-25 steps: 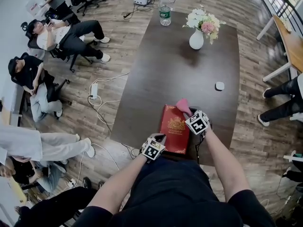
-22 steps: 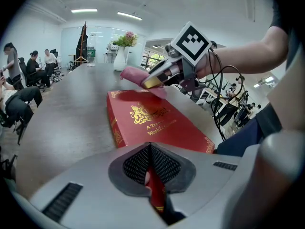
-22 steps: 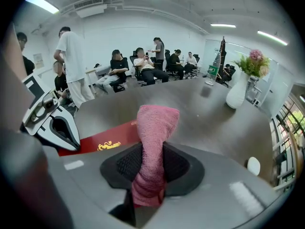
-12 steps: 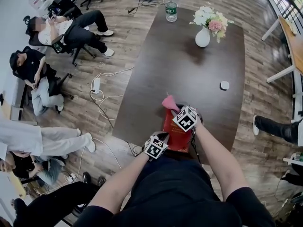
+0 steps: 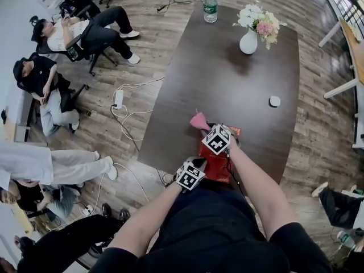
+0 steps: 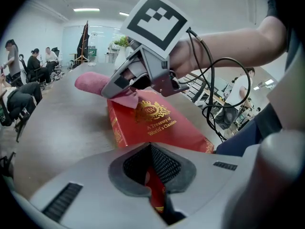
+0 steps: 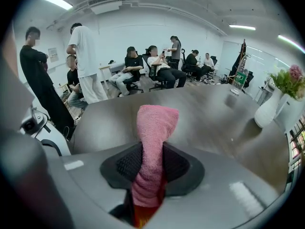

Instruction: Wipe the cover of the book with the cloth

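Note:
A red book (image 5: 218, 165) with gold print lies on the dark table (image 5: 227, 84) near its front edge. My left gripper (image 5: 198, 166) is shut on the book's near edge, and red cover shows between its pads (image 6: 155, 185). The gold crest and title face up on the book (image 6: 157, 123). My right gripper (image 5: 207, 129) is shut on a pink cloth (image 5: 199, 121) and holds it over the book's far left corner. The cloth (image 7: 153, 132) sticks out past the pads. From the left gripper view, the cloth (image 6: 95, 82) hangs from the right gripper (image 6: 125, 87) down onto the cover.
A white vase of flowers (image 5: 248, 38) and a water bottle (image 5: 211, 7) stand at the table's far end. A small white object (image 5: 274, 101) lies at the right. Seated people (image 5: 40, 78) and floor cables with a power strip (image 5: 118, 99) are left of the table.
My right gripper has dragged the pink cloth leftward across the cover, from the book's far right to its far left corner. The left gripper has kept its hold on the near edge.

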### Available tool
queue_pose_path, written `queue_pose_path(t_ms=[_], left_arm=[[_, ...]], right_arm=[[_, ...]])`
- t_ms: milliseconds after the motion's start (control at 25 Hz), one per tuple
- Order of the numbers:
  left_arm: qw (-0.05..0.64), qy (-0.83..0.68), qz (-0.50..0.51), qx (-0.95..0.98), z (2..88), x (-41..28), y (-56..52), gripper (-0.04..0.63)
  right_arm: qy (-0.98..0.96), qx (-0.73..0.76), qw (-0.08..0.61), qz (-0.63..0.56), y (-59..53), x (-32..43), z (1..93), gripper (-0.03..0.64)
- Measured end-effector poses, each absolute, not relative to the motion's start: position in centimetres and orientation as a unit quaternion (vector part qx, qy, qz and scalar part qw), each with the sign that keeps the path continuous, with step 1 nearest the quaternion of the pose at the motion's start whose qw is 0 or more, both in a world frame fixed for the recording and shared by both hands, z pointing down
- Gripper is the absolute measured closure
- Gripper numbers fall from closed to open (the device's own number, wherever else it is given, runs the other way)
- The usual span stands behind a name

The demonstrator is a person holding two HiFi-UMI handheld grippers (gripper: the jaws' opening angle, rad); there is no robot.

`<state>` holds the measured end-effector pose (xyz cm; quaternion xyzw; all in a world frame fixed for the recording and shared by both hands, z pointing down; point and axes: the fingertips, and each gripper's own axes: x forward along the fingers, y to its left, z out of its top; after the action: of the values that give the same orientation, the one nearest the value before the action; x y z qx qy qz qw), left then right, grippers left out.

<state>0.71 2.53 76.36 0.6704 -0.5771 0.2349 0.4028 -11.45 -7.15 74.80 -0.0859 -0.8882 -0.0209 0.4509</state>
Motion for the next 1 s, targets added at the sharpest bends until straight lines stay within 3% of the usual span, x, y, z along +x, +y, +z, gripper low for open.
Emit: queue_pose_path(t_ms=[1000], left_arm=[[0.403,-0.579,0.238,0.668,76.6,0.7,2.6,0.600]], right_arm=[[-0.885,-0.087,0.456,-0.026,-7.6,-10.1,75.9,0.495]])
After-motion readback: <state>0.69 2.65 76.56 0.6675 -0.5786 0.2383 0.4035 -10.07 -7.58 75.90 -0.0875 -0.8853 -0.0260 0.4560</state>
